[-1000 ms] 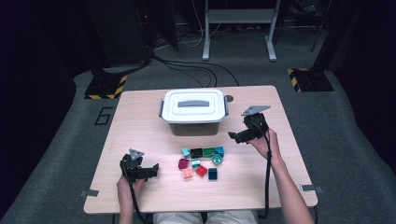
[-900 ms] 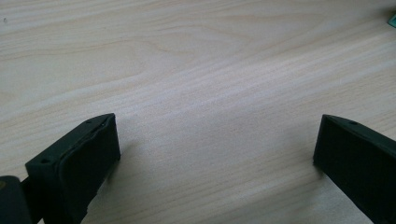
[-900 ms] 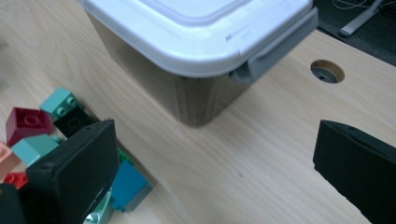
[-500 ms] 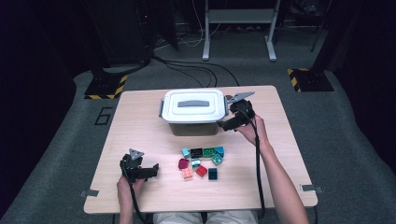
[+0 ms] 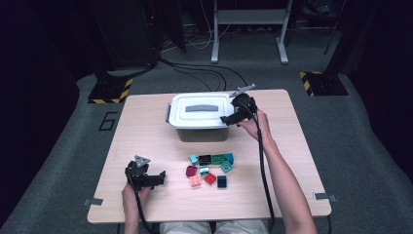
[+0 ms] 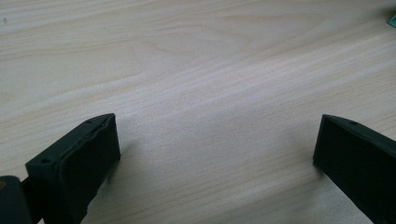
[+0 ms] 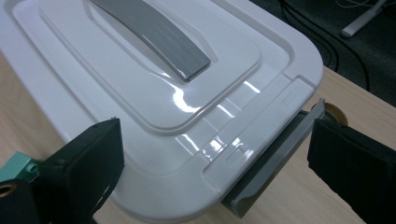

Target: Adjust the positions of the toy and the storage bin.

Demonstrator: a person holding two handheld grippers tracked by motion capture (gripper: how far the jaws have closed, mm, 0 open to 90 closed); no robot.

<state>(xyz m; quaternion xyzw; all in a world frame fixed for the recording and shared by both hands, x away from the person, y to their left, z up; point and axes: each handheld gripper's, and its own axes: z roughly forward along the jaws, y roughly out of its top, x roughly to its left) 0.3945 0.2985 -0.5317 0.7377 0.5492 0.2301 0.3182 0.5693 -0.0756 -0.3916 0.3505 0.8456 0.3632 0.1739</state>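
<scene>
Since a second ago the right gripper (image 5: 229, 118) has travelled from above the toy blocks (image 5: 210, 167) up to the right end of the white lidded box (image 5: 199, 117), while the left gripper (image 5: 158, 179) stays low at the near-left of the table (image 5: 146, 136), jaws wide apart with bare wood between them. Seen along the right gripper's own jaws, they stand wide open over the lid's corner, with the grey latch (image 7: 275, 161) at the box's end lying between them and nothing gripped. The box sits closed at the middle of the table's far half, its grey handle (image 5: 202, 108) flat on the lid.

The likely aim is to free that latch, and several things could spoil it. If the jaws close on the lid's rim instead of the latch, the clasp won't release and the pull may lift or drag the whole box, since the left gripper is well apart and not steadying it. The glossy plastic may let a jaw slip off. A dragged box could slide toward the blocks lying just in front of it and scatter them. The latch at the left end looks still shut, so the lid may only tilt
</scene>
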